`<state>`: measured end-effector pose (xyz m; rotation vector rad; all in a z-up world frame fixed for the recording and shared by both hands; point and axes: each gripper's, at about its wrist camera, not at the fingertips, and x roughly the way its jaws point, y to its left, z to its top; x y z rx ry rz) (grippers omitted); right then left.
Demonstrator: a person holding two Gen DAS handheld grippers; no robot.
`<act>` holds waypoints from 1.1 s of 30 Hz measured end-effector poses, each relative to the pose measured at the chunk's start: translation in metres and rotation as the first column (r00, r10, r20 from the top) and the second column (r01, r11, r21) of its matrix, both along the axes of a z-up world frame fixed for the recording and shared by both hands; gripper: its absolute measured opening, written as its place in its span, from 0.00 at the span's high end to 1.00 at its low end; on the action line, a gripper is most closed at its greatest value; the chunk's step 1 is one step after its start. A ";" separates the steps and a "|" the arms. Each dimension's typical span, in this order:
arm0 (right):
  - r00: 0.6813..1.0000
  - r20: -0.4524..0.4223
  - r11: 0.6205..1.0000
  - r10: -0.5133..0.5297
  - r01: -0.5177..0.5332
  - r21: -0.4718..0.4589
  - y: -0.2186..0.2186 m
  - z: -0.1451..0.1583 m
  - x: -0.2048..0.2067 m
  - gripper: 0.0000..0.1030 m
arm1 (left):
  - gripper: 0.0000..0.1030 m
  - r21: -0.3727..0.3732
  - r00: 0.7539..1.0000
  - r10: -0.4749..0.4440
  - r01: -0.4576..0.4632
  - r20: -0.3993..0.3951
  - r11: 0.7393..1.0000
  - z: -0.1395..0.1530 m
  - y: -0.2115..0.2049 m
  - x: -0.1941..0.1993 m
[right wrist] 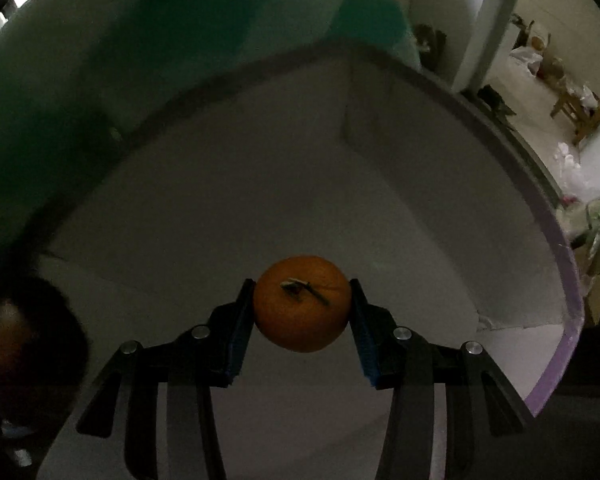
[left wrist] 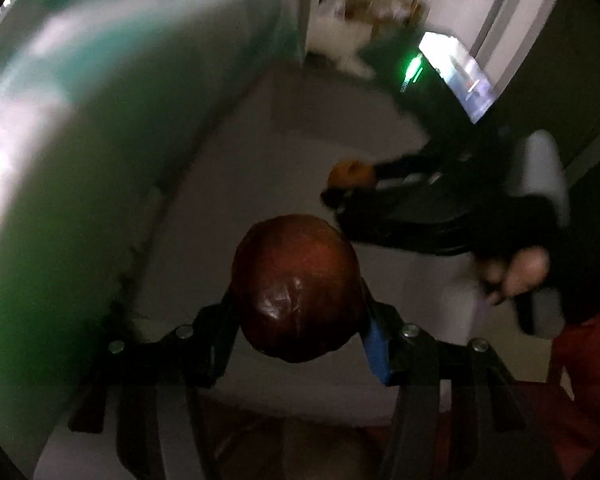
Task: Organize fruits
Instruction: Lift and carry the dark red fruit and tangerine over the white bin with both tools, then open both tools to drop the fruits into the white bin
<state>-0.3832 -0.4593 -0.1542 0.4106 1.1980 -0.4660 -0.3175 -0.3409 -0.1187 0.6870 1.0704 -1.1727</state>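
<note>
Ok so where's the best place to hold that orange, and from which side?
Across its round middle, as the right gripper does now: pads on opposite flanks of the orange, coming from the stem end. The stem faces the camera, clear of both pads, and the widest part sits between them.

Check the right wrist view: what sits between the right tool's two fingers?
An orange, stem end facing the camera, clamped between the right tool's fingers above a white container.
</note>
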 end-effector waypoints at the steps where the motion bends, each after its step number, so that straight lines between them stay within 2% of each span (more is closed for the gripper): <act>1: 1.000 -0.026 1.000 0.012 -0.012 0.000 -0.001 -0.005 0.002 0.56 | 0.47 0.030 1.000 0.002 -0.001 -0.004 1.000 -0.010 -0.004 0.002; 4: 0.996 -0.084 1.000 0.024 -0.024 0.001 -0.006 -0.017 0.001 0.56 | 0.47 0.141 1.000 0.000 0.002 -0.014 0.990 -0.044 -0.017 0.007; 7: 0.995 -0.098 0.999 0.025 -0.021 0.036 -0.008 -0.022 0.003 0.56 | 0.47 0.196 1.000 0.007 -0.003 -0.020 0.981 -0.061 -0.022 0.012; 16: 0.992 -0.127 0.998 -0.003 0.011 0.065 -0.015 -0.025 0.010 0.55 | 0.47 0.228 0.999 0.019 -0.010 -0.036 0.974 -0.075 -0.033 0.035; 17: 0.992 -0.129 0.998 -0.008 0.017 0.067 -0.019 -0.025 0.016 0.51 | 0.47 0.222 0.999 0.012 -0.004 -0.034 0.975 -0.075 -0.033 0.036; 18: 0.992 -0.126 0.997 -0.019 0.027 0.067 -0.021 -0.023 0.016 0.39 | 0.47 0.216 0.999 0.006 0.002 -0.036 0.976 -0.074 -0.034 0.029; 20: 0.995 -0.094 0.996 -0.028 0.036 0.085 -0.030 -0.019 0.021 0.31 | 0.44 0.204 0.999 -0.006 0.015 -0.042 0.979 -0.074 -0.037 0.012; 23: 0.996 -0.067 0.994 -0.054 0.060 0.091 -0.037 -0.008 0.019 0.31 | 0.25 0.114 1.000 -0.009 0.012 -0.027 0.993 -0.062 -0.030 0.009; 26: 0.995 -0.002 0.993 -0.096 0.095 0.075 -0.045 0.018 0.011 0.31 | 0.24 0.001 1.000 -0.025 0.025 0.011 1.000 -0.033 -0.020 0.008; 28: 0.989 0.092 0.991 -0.120 0.114 0.066 -0.049 0.049 0.004 0.31 | 0.23 -0.080 0.998 -0.043 0.047 0.045 0.996 -0.011 -0.009 0.005; 31: 0.956 0.279 0.996 -0.090 0.084 0.031 -0.045 0.104 -0.002 0.27 | 0.15 -0.234 0.995 -0.059 0.076 0.079 0.969 0.034 0.021 -0.006; 33: 0.915 0.403 1.000 -0.016 0.023 -0.013 -0.026 0.145 0.001 0.25 | 0.05 -0.344 0.992 -0.036 0.077 0.123 0.936 0.066 0.050 -0.007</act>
